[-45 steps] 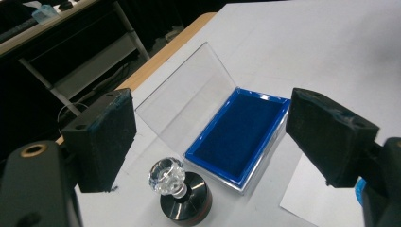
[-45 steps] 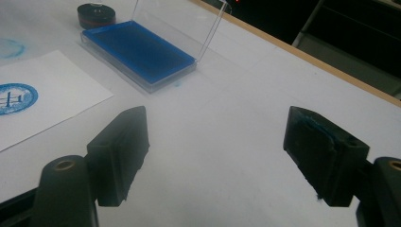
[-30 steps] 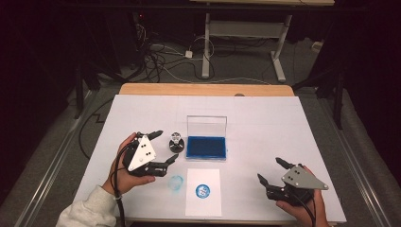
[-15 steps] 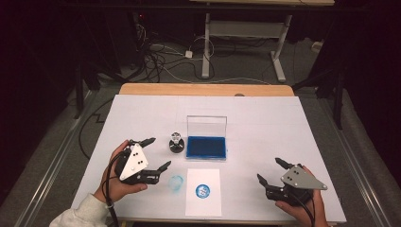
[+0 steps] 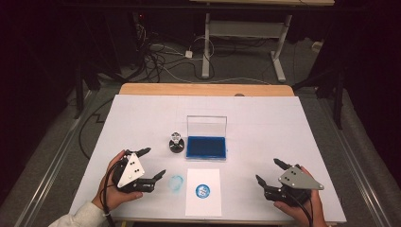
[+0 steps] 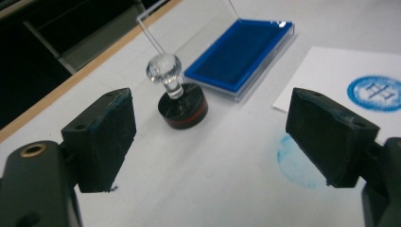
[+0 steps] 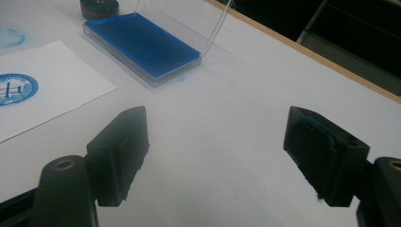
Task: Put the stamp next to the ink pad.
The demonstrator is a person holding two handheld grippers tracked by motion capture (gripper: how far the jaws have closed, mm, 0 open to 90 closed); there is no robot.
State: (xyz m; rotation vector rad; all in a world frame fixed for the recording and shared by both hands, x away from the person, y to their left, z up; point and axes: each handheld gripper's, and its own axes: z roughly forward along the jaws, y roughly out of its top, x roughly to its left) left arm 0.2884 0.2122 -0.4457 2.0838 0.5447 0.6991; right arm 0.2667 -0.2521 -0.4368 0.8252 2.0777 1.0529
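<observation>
The left gripper [image 5: 154, 163] stands with its jaws wide apart and nothing between them, low over the white table [image 5: 293, 127] at its near left. In the left gripper view the two black pads [image 6: 101, 137] frame bare tabletop, and the stamp [image 6: 182, 106] stands upright just beyond them, clear of both. The stamp has a round black base with a thin red band near its bottom, a short clear stem and a faceted clear knob on top. It sits just left of the ink pad [image 5: 206, 146], a shallow clear case of deep blue with its transparent lid raised at the far edge. On the near side of the stamp, beside the left gripper's right jaw, a faint blue round smudge [image 5: 176, 182] marks the table, and right of it lies a white sheet of paper [image 5: 203, 205] that bears a crisp blue round imprint [image 5: 203, 190]. The left hand [image 5: 113, 187] wraps the gripper's body from the near left, the grey plate tilted upward and the jaws pointing right and far, toward the stamp. The right gripper [image 5: 268, 171] rests at the near right, well apart from the stamp, its jaws also wide and empty, held from below by the right hand [image 5: 302, 208] and pointing left and far.
</observation>
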